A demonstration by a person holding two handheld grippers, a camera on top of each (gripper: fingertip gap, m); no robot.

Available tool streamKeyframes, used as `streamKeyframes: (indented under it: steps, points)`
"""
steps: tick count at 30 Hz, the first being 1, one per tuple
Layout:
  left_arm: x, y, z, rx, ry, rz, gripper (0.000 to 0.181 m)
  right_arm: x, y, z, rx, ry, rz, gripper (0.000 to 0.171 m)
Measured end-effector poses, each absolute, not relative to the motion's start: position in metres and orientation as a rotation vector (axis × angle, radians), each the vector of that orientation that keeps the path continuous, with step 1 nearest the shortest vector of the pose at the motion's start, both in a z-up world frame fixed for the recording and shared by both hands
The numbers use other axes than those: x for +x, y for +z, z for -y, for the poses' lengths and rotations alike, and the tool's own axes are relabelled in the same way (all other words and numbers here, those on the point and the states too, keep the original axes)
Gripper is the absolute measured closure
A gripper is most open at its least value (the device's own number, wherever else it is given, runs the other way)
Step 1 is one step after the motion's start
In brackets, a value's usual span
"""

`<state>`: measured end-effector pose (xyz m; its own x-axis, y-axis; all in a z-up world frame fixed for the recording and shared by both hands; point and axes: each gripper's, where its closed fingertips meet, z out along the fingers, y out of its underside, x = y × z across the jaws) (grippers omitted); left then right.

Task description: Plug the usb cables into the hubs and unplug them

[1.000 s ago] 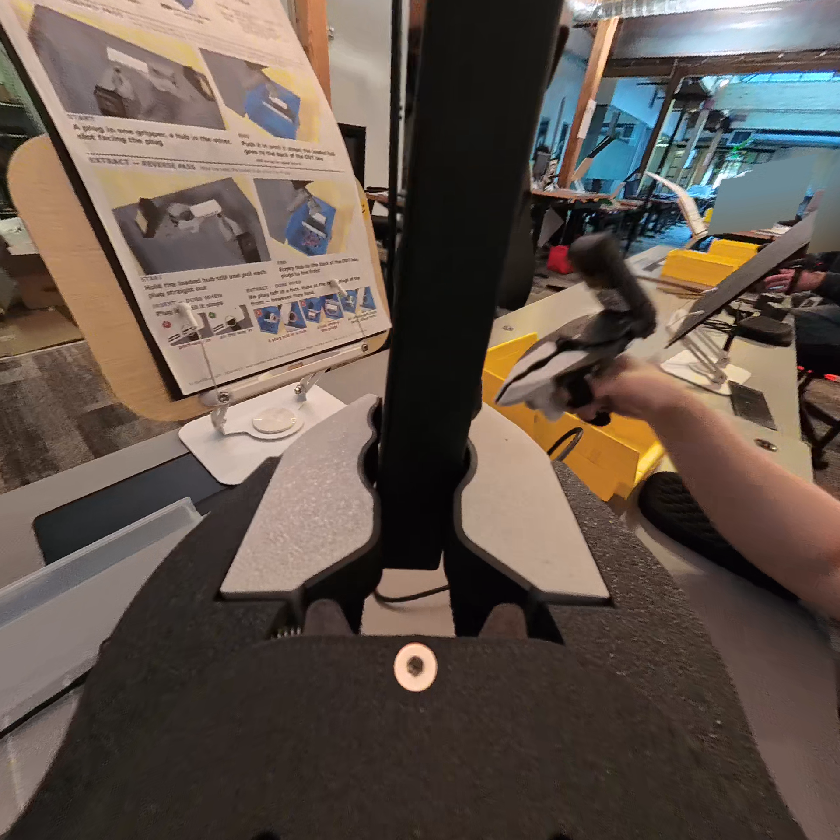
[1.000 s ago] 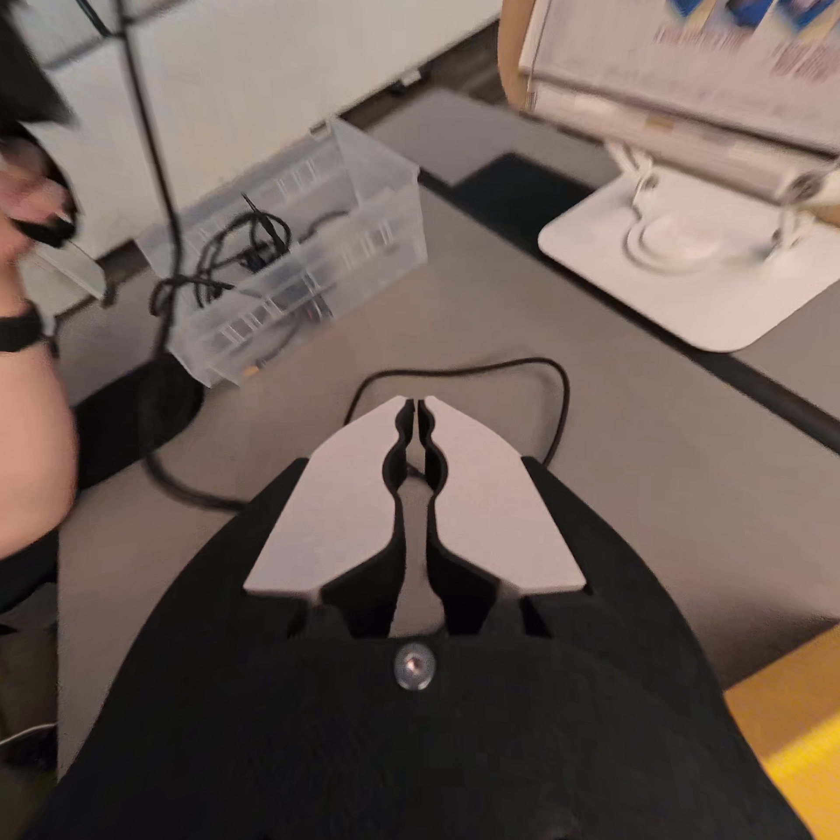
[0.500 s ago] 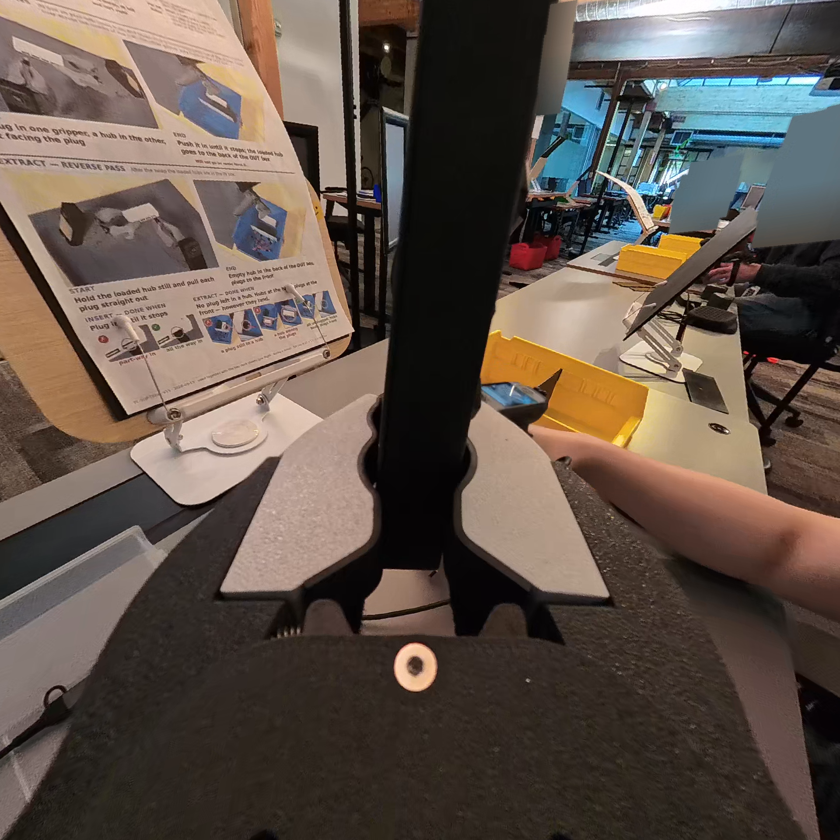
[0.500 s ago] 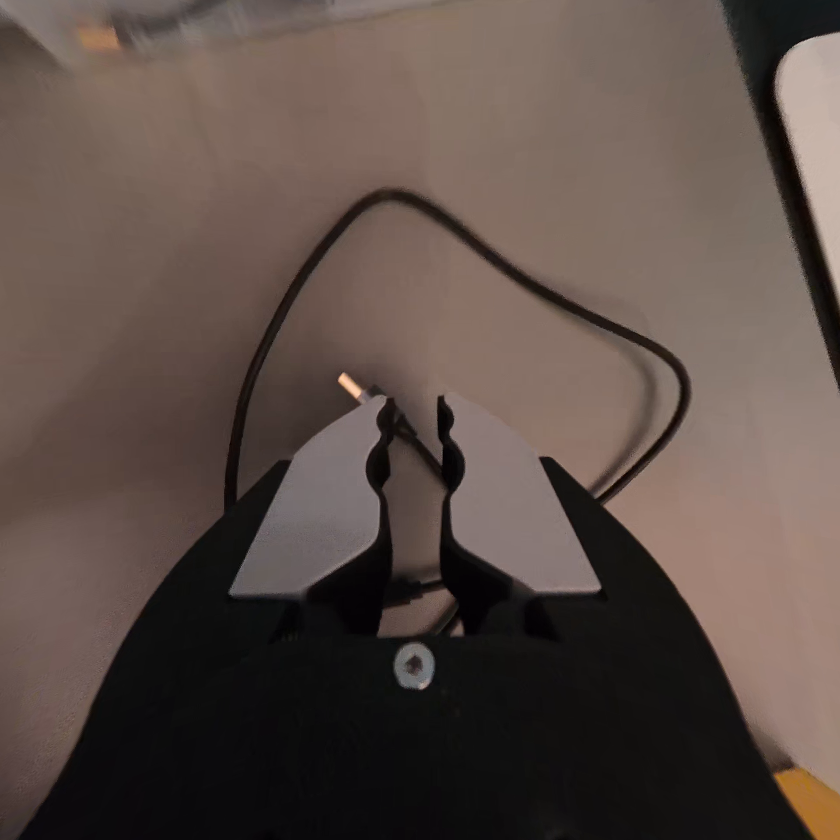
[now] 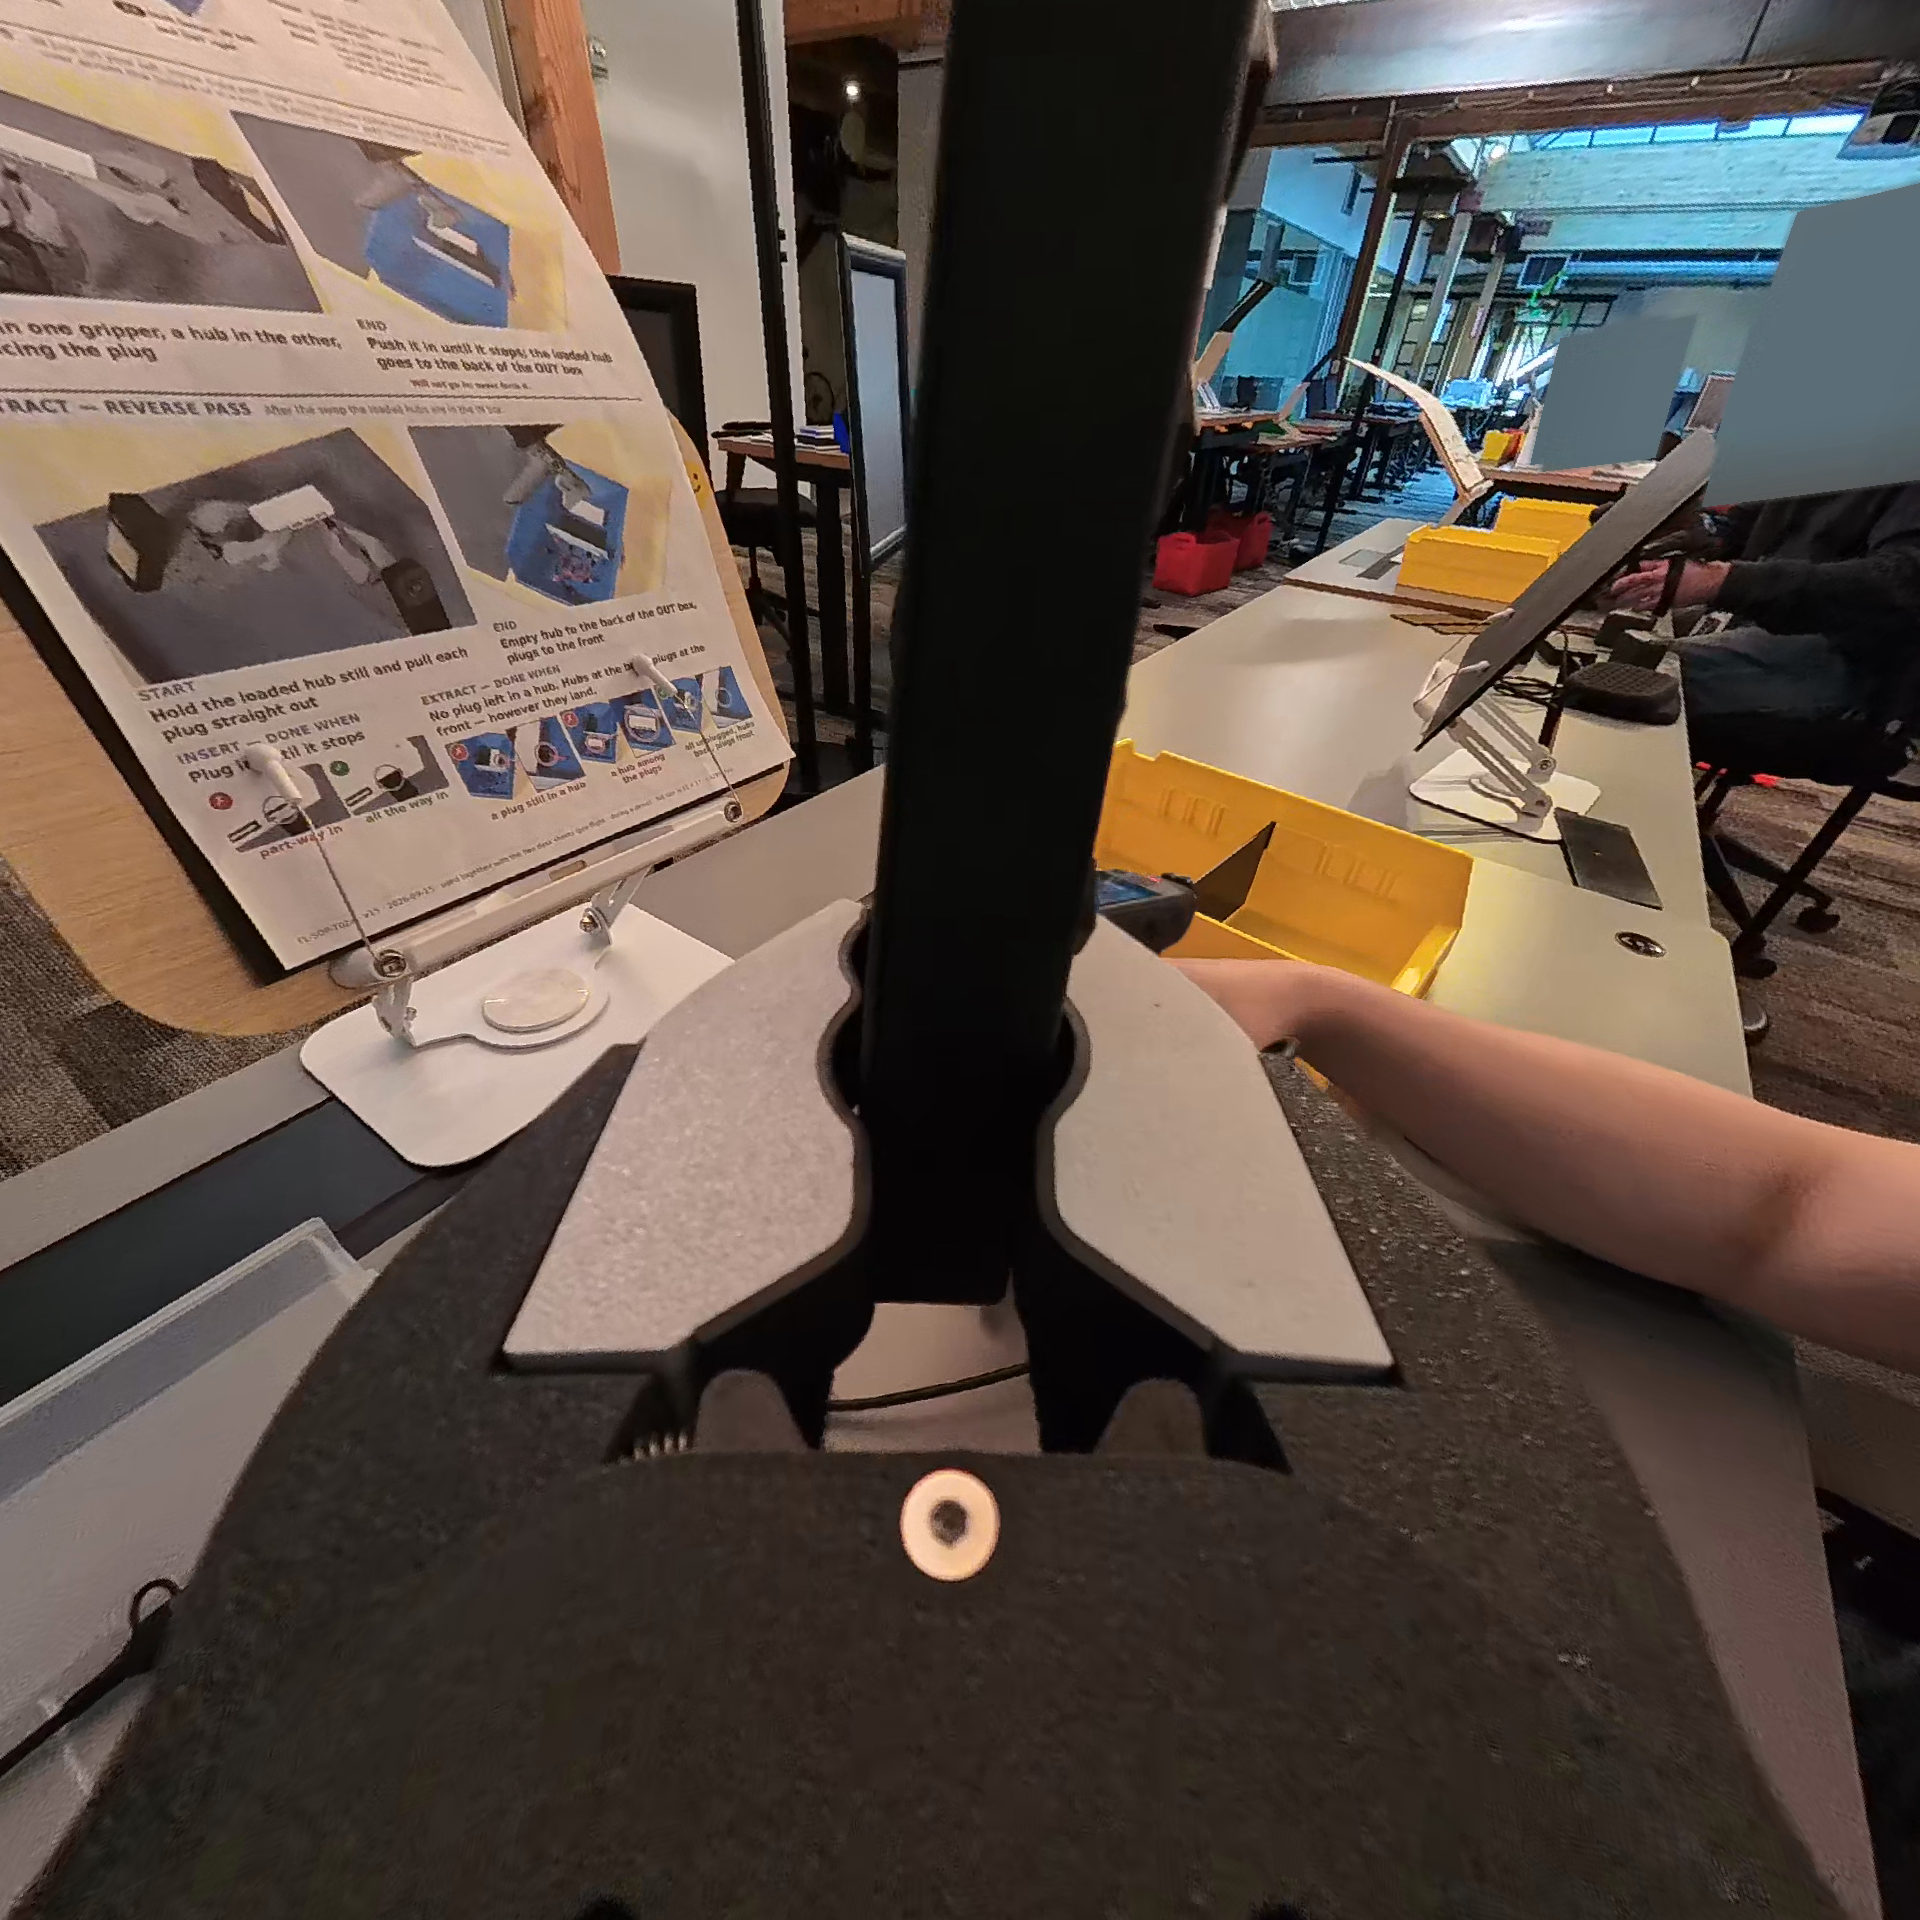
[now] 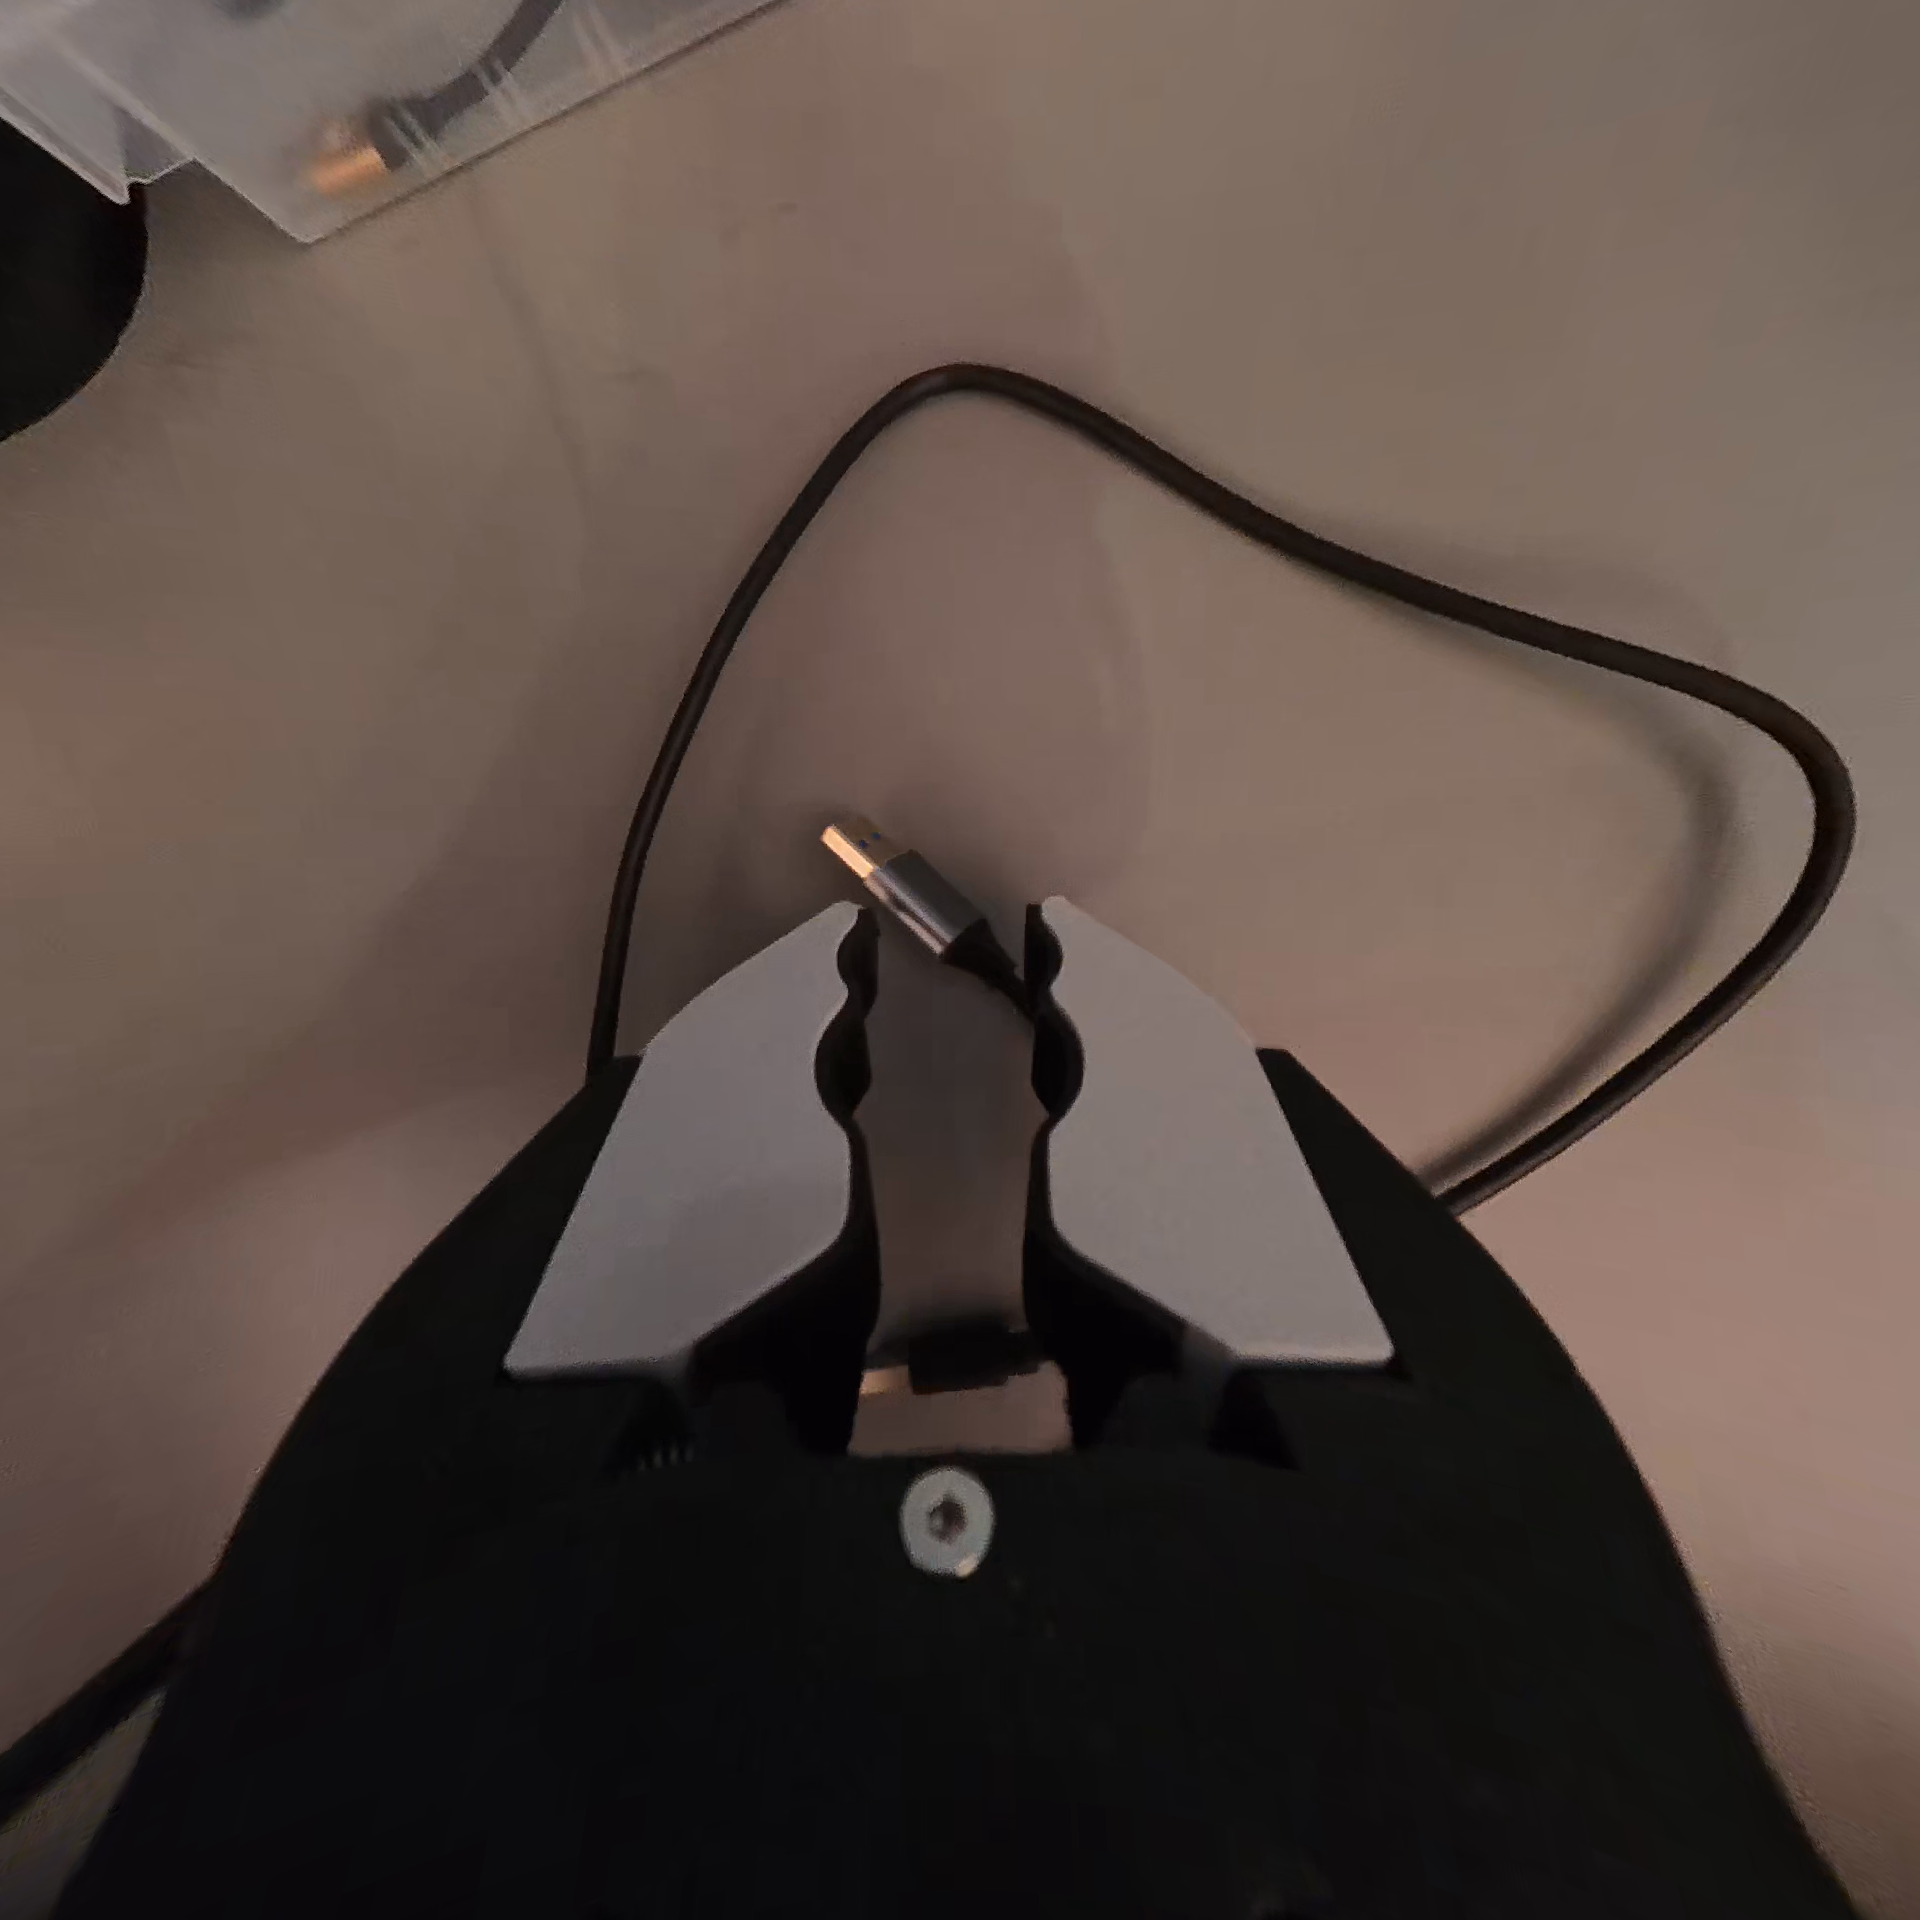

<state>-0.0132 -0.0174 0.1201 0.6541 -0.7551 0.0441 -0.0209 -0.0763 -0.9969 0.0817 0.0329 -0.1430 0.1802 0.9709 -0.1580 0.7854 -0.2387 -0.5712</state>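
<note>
In your left wrist view, your left gripper [image 5: 956, 997] is clamped on a long, flat black hub [image 5: 1049, 540] that stands up between its grey pads, above the grey surface [image 5: 1299, 665].

In your right wrist view, your right gripper [image 6: 951, 914] has its fingers apart, low over the surface. The silver-shelled plug [image 6: 902, 891] of the thin black usb cable [image 6: 1351, 561] lies at the fingertips, slanting across the gap, its metal tip just beyond them.

black hub [image 5: 1039, 520] between pale grey fingers [image 5: 717, 1143]. yellow bin [image 5: 1330, 883], white stand base [image 5: 468, 1081], red tubs [image 5: 1195, 561] farther back. black cable [image 6: 1351, 561] with a silver-and-gold plug [image 6: 894, 883] on beige table [image 6: 312, 727].
</note>
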Motion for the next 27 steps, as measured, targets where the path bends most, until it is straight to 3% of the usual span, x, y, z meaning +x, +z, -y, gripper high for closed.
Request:
streamKeyframes:
  steps: [14, 27]
  points:
    - [-0.005, 0.127, 0.032, -1.479, -0.815, -0.729, 0.153, 0.094, -0.158, -0.038, -2.333, 0.796, 1.533, 0.152]
    - [0.004, 0.117, 0.029, -1.526, -0.773, -0.765, 0.153, 0.066, -0.158, -0.035, -2.100, 0.850, 1.632, 0.153]
